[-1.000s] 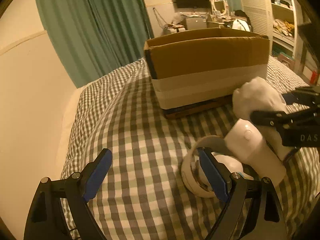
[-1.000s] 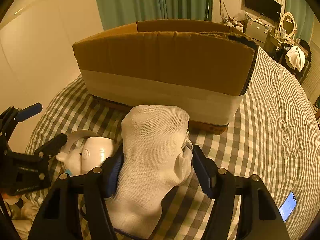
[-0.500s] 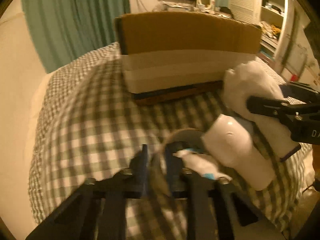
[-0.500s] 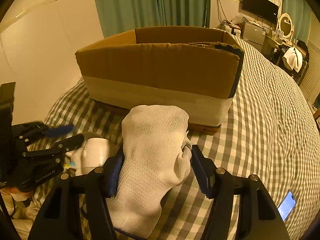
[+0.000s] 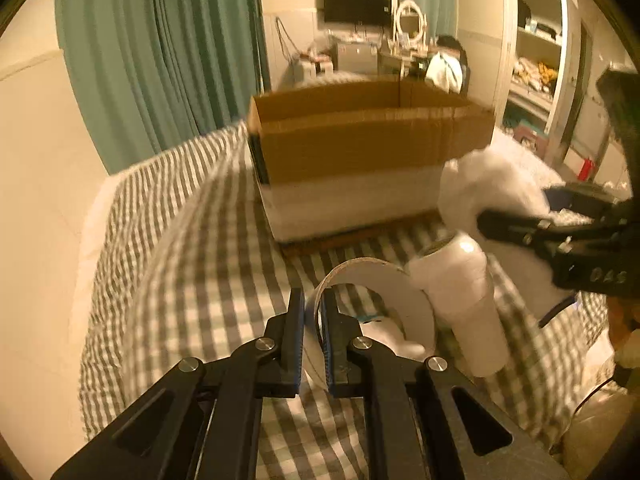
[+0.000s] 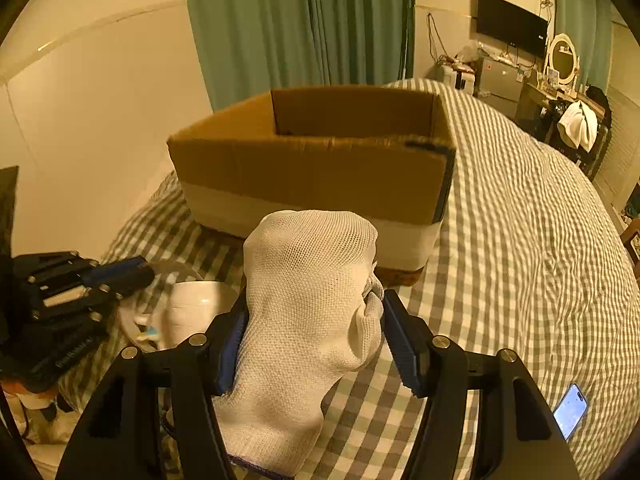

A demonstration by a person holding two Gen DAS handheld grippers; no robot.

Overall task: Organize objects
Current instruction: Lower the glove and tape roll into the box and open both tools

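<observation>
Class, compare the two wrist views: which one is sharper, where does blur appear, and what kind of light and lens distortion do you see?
Right wrist view: sharp, the white mesh cloth shows its weave, though the left claw at the edge is smeared. Left wrist view: motion blur softens the cardboard box and checked bedspread. Both views: warm yellowish indoor light, fisheye bending, dark rounded corners.

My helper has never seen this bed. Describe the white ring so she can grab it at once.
Start at the cardboard box on the checked bedspread. In front of it, nearer the camera, the white ring stands on edge, its rim pinched in the left tongs. Unlike the solid white bottle beside it, it is a thin open hoop.
</observation>
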